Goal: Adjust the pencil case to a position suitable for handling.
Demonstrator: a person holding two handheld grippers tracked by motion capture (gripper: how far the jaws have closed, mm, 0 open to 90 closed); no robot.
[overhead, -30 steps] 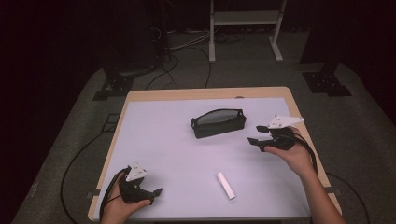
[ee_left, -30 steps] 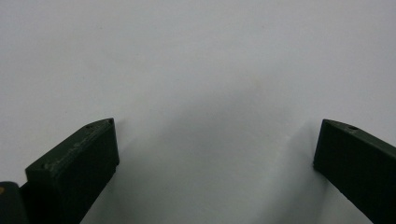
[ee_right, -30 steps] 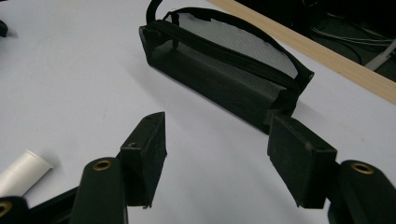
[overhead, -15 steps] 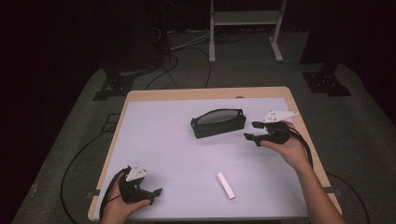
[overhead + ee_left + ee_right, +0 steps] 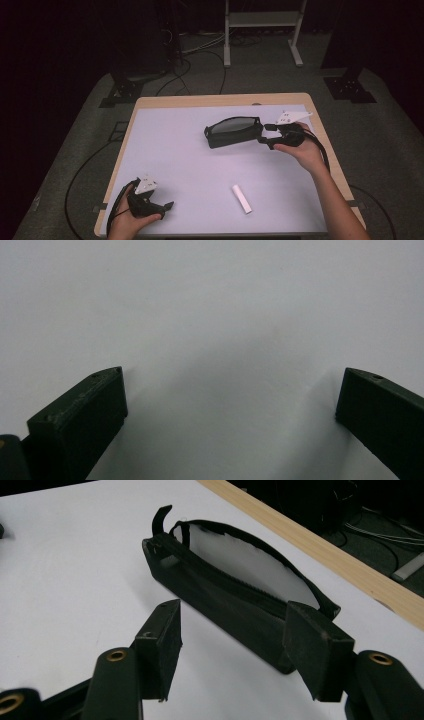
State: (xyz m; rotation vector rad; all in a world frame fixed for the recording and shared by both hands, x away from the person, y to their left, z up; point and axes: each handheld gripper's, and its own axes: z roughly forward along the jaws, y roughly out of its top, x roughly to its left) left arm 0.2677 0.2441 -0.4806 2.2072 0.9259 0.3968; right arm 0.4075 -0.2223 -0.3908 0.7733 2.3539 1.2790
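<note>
A black zip pouch (image 5: 232, 132) lies unzipped at the middle back of the white table cover, its pale lining showing (image 5: 240, 555). My right gripper (image 5: 265, 134) sits at the pouch's right end, pointing left at it. In the right gripper view (image 5: 234, 612) the jaws stand open astride that near end; the left pad is clear of the fabric. A small white stick (image 5: 241, 198) lies toward the front right. My left gripper (image 5: 166, 207) rests at the front left corner, open, with nothing but bare cover between its jaws (image 5: 232, 385).
The white cover (image 5: 175, 150) spans nearly the whole wooden table, whose bare edge (image 5: 320, 545) runs just behind the pouch. Cables and a metal stand (image 5: 260, 30) are on the dark floor beyond the far side.
My right hand has moved left and slightly away from me, bringing its gripper up to the pouch's right end. The left hand and the white stick have not moved.
</note>
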